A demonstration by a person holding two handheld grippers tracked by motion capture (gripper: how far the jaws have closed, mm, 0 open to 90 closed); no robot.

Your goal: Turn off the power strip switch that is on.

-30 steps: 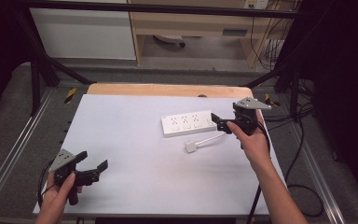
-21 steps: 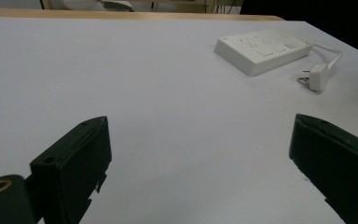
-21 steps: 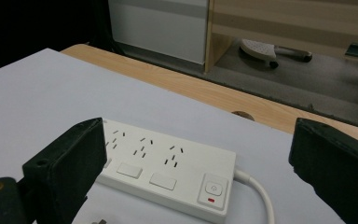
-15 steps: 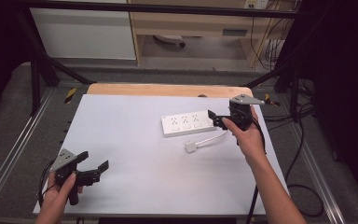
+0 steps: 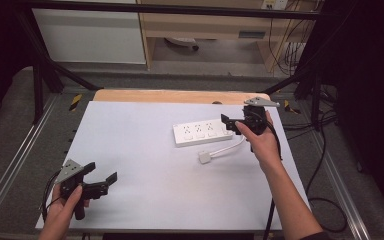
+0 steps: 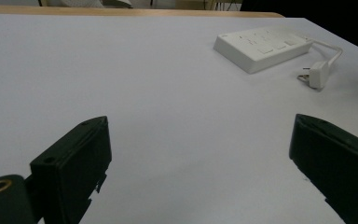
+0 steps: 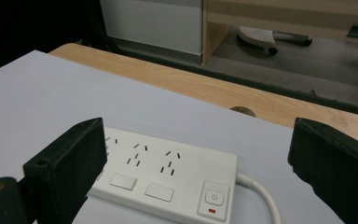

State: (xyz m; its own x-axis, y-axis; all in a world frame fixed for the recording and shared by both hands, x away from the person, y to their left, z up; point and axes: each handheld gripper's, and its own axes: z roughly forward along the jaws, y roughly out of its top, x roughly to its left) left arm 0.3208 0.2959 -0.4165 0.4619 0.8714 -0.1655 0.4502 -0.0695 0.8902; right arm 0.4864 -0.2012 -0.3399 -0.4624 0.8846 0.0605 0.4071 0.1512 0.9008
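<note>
The right gripper, jaws spread wide and holding nothing, hovers at the cable end of the white plastic power strip, whose white plug lies just nearer the person. The left gripper, equally wide and empty, rests well apart over bare white table near the front edge.

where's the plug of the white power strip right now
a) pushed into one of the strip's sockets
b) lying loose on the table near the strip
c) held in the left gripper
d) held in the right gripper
b: the plug lies on the white table just in front of the power strip, with both grippers open and apart from it.
</note>
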